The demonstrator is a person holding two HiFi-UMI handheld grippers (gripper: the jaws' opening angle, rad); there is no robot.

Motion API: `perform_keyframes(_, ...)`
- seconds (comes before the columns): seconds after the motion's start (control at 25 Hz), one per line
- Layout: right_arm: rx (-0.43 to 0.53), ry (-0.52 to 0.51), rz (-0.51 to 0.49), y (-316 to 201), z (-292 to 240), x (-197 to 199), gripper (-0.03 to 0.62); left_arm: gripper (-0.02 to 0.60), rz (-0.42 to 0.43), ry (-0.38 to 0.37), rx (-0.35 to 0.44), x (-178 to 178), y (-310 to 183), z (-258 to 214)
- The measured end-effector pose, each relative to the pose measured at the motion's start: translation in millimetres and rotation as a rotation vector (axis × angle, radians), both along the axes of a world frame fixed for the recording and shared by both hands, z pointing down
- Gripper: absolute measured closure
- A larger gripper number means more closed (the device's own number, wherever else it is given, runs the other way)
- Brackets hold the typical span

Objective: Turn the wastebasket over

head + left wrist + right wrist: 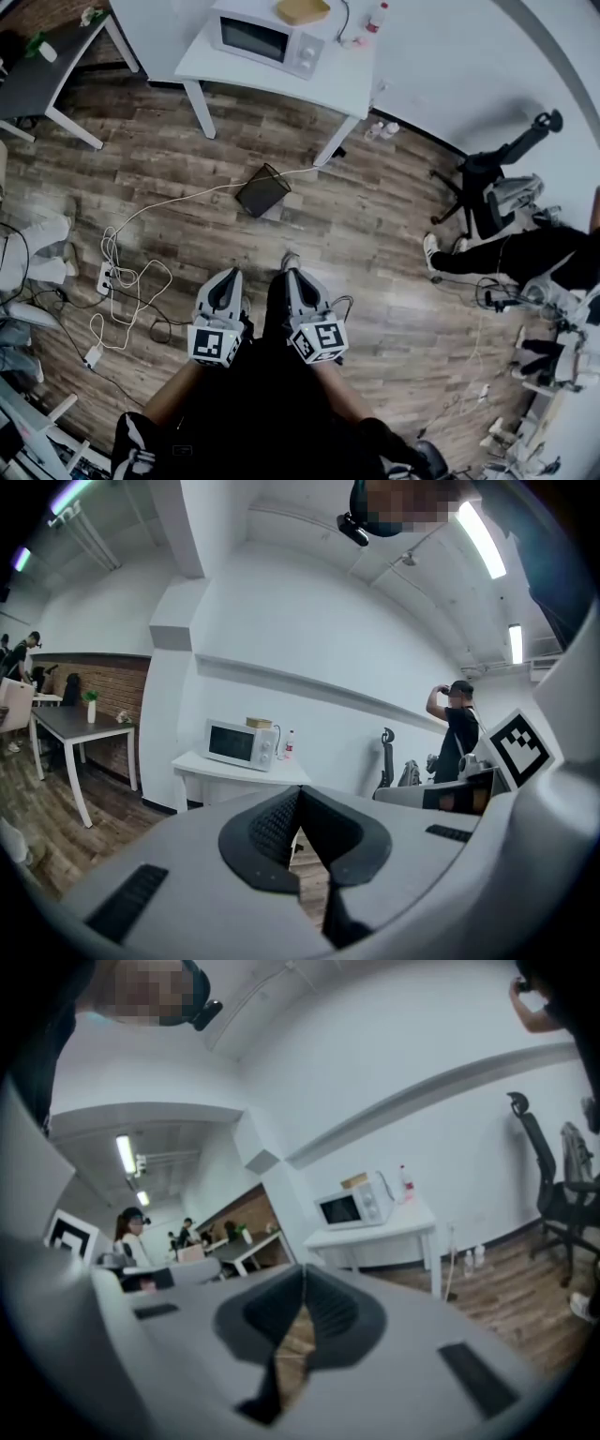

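The wastebasket (262, 189) is a black mesh bin on the wooden floor, just in front of the white table's leg, with a white cable running past it. It appears only in the head view and seems to lie tilted on its side. My left gripper (229, 275) and right gripper (293, 273) are held side by side some way short of it, both pointing toward it. In the left gripper view the left gripper (298, 793) has its jaws closed together with nothing between them. The right gripper (303, 1273) looks the same in its own view.
A white table (352, 84) with a microwave (267, 39) stands behind the bin. White cables and a power strip (105, 278) lie on the floor at left. A black office chair (487, 187) and a seated person's legs (506, 255) are at right. A dark table (37, 80) is at far left.
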State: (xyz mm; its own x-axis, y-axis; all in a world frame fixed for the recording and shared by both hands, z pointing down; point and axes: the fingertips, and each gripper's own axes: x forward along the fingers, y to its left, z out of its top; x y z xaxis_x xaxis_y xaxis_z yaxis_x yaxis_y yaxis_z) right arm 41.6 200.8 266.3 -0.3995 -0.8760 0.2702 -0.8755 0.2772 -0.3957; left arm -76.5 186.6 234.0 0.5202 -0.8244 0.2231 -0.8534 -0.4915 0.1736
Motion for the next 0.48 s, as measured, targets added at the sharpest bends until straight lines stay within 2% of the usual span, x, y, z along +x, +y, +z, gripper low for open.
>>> perform_keyframes(0.32,-0.016,-0.007,-0.141,-111.3,2.1,49.5,0.562,0.549,-0.173,0.004,-0.044,39.2,-93.5,5.6)
perform_keyframes(0.48,-0.025,-0.022,-0.191,-157.3,14.1,66.9,0.562,0.549,-0.231,-0.007,-0.030,48.8,-126.4,3.9)
